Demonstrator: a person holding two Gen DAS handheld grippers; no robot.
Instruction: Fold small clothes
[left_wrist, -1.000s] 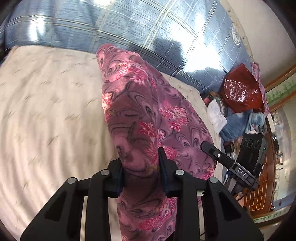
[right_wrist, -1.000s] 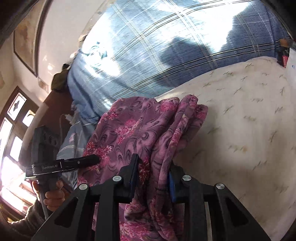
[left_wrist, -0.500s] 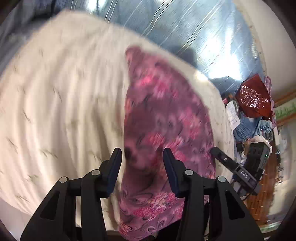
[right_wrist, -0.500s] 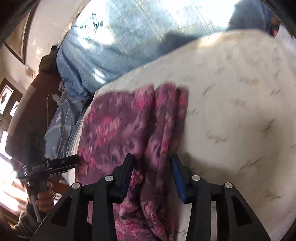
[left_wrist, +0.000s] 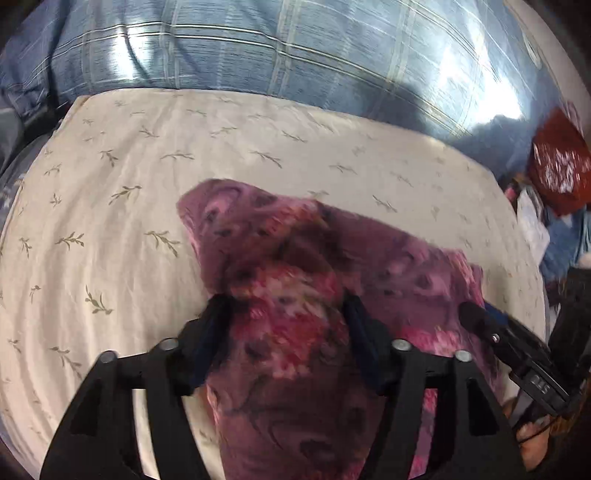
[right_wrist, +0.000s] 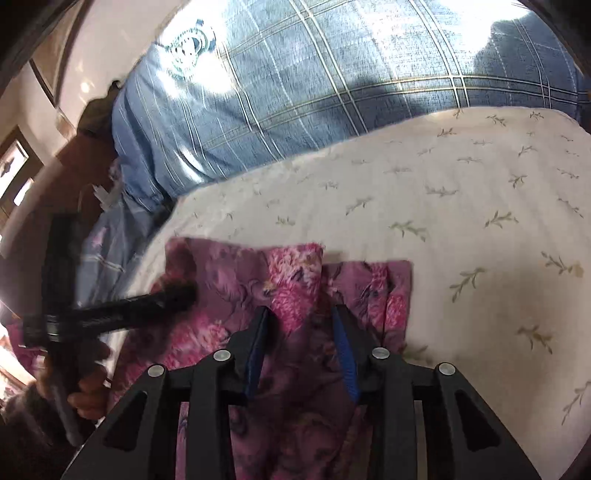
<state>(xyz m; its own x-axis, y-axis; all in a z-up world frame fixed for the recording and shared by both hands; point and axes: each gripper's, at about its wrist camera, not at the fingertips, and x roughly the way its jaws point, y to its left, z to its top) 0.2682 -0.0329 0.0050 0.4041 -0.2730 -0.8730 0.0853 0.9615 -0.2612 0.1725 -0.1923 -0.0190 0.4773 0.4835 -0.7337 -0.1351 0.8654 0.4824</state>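
A purple garment with pink flowers (left_wrist: 303, 258) lies on the cream leaf-print sheet (left_wrist: 147, 166), its far edge folded back toward me. My left gripper (left_wrist: 284, 314) is open, its fingers either side of the cloth's near part. My right gripper (right_wrist: 301, 321) is open too, over the same garment (right_wrist: 236, 273), with a raised fold between its fingers. The right gripper shows at the right of the left wrist view (left_wrist: 509, 343). The left gripper shows at the left of the right wrist view (right_wrist: 122, 306), held by a hand.
A blue plaid quilt (left_wrist: 258, 48) lies along the far side of the sheet, also in the right wrist view (right_wrist: 314, 74). A red bag (left_wrist: 557, 170) and clutter sit at the far right. A dark wooden door (right_wrist: 22, 177) is at the left.
Both grippers went from shut on the lifted garment to open. The garment dropped from hanging upright to lying on the sheet.
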